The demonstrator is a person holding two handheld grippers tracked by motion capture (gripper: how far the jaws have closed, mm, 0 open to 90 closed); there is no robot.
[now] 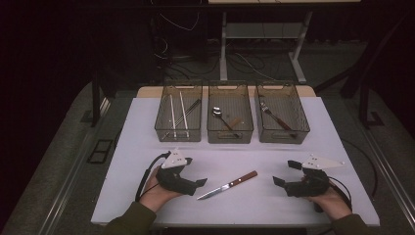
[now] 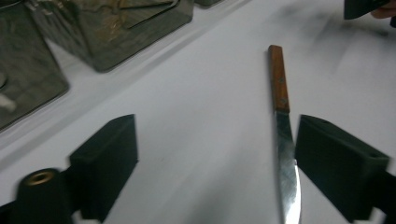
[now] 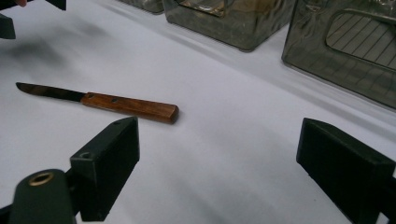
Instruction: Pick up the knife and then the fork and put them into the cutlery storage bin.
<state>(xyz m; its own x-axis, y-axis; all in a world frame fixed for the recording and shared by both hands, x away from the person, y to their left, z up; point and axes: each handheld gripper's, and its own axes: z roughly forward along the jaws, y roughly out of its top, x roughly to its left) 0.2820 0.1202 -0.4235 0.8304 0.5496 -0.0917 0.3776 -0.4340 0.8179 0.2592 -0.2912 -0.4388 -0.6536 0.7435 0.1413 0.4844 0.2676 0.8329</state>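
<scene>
A knife [image 1: 227,185] with a wooden handle lies flat on the white table [image 1: 147,196], its blade pointing toward my left hand. My left gripper [image 1: 195,171] stands open just left of the blade tip. In the left gripper view, the knife blade [image 2: 286,158] runs close beside one jaw of the left gripper [image 2: 217,158], with no grip on it. My right gripper [image 1: 286,173] is open to the right of the handle, apart from it. The right gripper view has the knife [image 3: 126,106] ahead and left of the open right gripper [image 3: 219,163], with nothing between its jaws.
Three smoky clear bins stand in a row at the back of the table. The left bin [image 1: 178,138] holds chopsticks, the middle bin [image 1: 230,140] a spoon, the right bin [image 1: 284,140] a fork. Table edges lie near both hands.
</scene>
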